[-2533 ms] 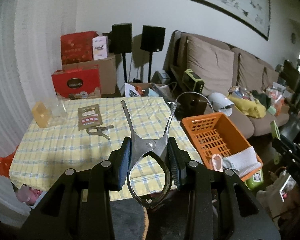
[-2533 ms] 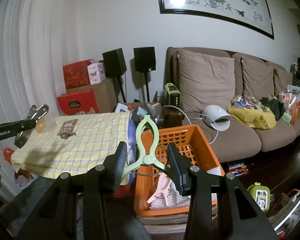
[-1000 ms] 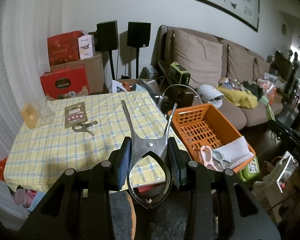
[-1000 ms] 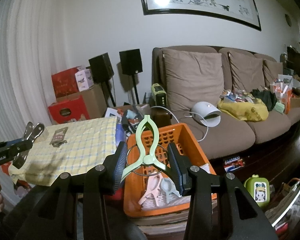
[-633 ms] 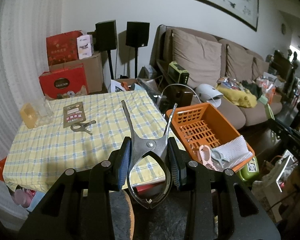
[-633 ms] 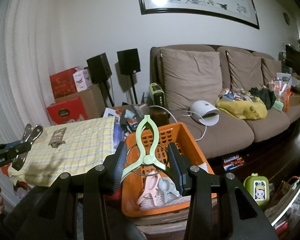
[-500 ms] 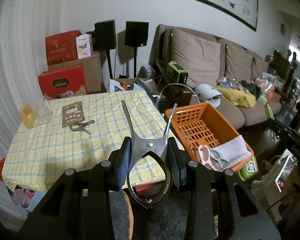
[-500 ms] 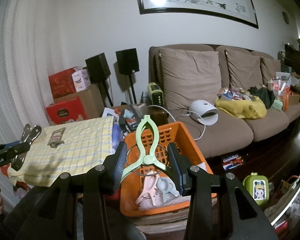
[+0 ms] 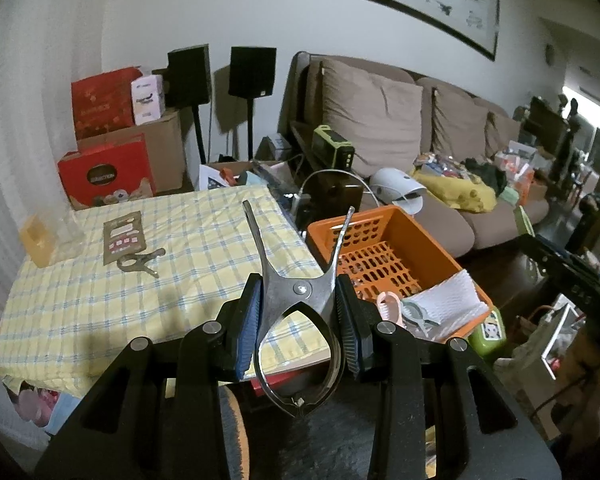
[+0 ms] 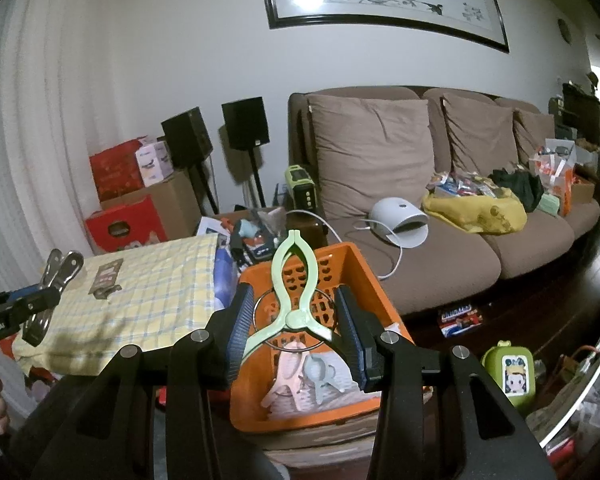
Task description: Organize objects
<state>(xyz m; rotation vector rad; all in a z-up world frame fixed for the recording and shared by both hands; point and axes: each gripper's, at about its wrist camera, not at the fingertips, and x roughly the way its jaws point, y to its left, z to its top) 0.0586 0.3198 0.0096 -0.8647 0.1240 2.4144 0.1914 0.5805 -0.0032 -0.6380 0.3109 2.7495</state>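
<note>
1. the left gripper (image 9: pixel 298 322) is clamped on a metal clip (image 9: pixel 296 292), its long axis pointing to 12 o'clock, tips spread apart.
2. the right gripper (image 10: pixel 296 330) is squeezing a green clip (image 10: pixel 294 296), long axis also toward 12 o'clock.
3. the orange basket (image 10: pixel 364 276) lies just beyond and below the green clip at 12 o'clock; from the left gripper it sits at 2 o'clock, so the right hand looks nearer.
4. another metal clip (image 9: pixel 140 262) rests on the checked table (image 9: pixel 204 240) at 10 o'clock.

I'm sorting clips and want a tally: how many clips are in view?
5: metal clip in left gripper, green clip in right gripper, metal one on the table, pink and grey in the orange basket. More may hide there.
</note>
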